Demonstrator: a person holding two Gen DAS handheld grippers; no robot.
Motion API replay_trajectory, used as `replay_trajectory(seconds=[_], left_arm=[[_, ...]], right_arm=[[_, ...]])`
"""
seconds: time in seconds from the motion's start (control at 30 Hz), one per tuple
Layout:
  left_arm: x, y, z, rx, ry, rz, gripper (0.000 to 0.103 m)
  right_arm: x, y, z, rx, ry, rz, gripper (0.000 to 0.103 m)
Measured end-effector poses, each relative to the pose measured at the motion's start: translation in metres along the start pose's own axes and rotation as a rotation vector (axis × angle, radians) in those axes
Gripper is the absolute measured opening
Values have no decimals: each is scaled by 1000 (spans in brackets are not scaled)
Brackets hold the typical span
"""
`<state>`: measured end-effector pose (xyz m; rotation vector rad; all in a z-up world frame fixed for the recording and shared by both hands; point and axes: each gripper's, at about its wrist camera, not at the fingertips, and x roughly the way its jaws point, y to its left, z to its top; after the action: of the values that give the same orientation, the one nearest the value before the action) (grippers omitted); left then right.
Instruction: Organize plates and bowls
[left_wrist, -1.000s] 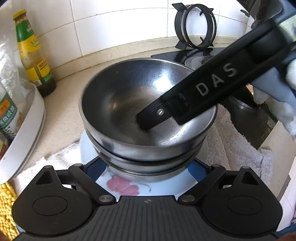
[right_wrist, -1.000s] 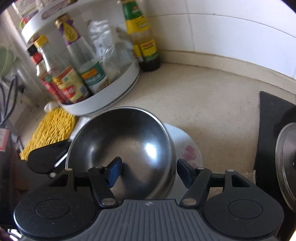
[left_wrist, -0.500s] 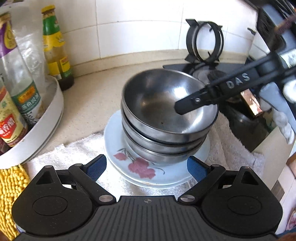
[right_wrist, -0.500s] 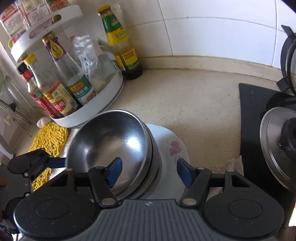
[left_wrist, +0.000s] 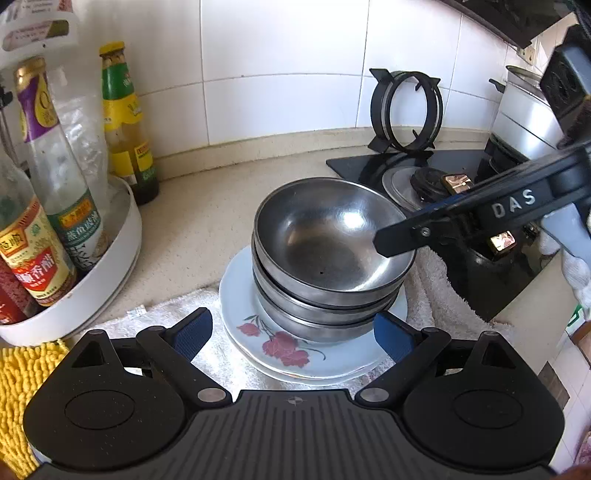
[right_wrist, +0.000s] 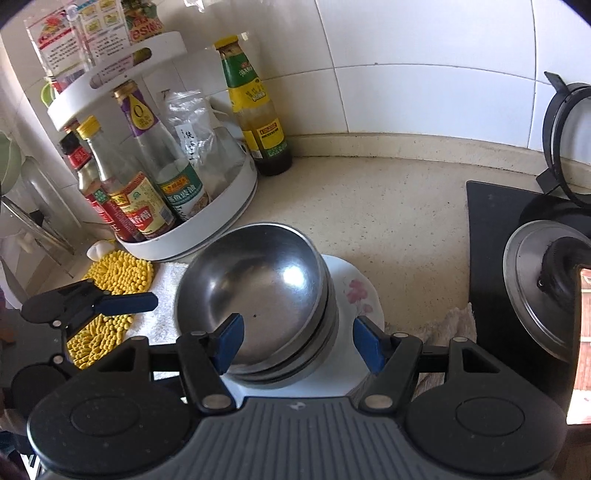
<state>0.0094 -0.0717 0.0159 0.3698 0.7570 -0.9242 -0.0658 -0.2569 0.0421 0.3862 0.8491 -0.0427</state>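
Three steel bowls (left_wrist: 325, 251) sit nested on a stack of white flowered plates (left_wrist: 280, 347), which rest on a white towel (left_wrist: 436, 284). My left gripper (left_wrist: 291, 332) hangs open just in front of the plates, its blue pads wide apart and touching nothing. In the right wrist view the same bowls (right_wrist: 258, 291) and plates (right_wrist: 356, 291) lie below my right gripper (right_wrist: 299, 345). It is open, with its left pad over the top bowl's near rim and its right pad over the plates. One of its fingers (left_wrist: 402, 238) shows above the bowl's right rim in the left wrist view.
A white turntable rack (left_wrist: 110, 273) full of sauce bottles stands at the left, with a yellow mat (left_wrist: 14, 387) in front of it. A black gas hob (right_wrist: 491, 258) with its burner (right_wrist: 543, 288) lies to the right. A loose pan ring (left_wrist: 406, 110) leans against the tiled wall.
Both grippers have pulled back and up from the bowl stack. The right finger, earlier low inside the top bowl, now hangs by its rim. Bowls and plates stay put.
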Motion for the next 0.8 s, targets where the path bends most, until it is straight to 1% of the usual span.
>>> replay_trajectory(seconds=[0.1, 0.2, 0.33, 0.4, 0.5, 0.6, 0.7, 0.8], left_arm=[[-7, 0, -2, -15, -13, 5, 97], [-14, 2, -3, -58, -22, 14, 97], [-20, 2, -4, -145, -35, 86, 98], [-22, 1, -6, -187, -38, 90, 98], [-22, -4, -10, -227, -30, 112, 98], [-23, -11, -13, -254, -16, 152, 98], [-25, -20, -16, -279, -19, 161, 98], [-27, -32, -17, -292, -15, 172, 98]], right_arm=[[-13, 4, -8, 4, -24, -14, 83], [-29, 9, -23, 10, -57, -45, 83], [-40, 15, -45, 42, -97, -105, 84], [-42, 16, -54, 58, -109, -122, 84], [-43, 12, -63, 101, -109, -105, 84], [-45, 12, -69, 104, -114, -101, 84], [-48, 10, -74, 91, -125, -102, 84], [-51, 2, -77, 100, -118, -89, 84]])
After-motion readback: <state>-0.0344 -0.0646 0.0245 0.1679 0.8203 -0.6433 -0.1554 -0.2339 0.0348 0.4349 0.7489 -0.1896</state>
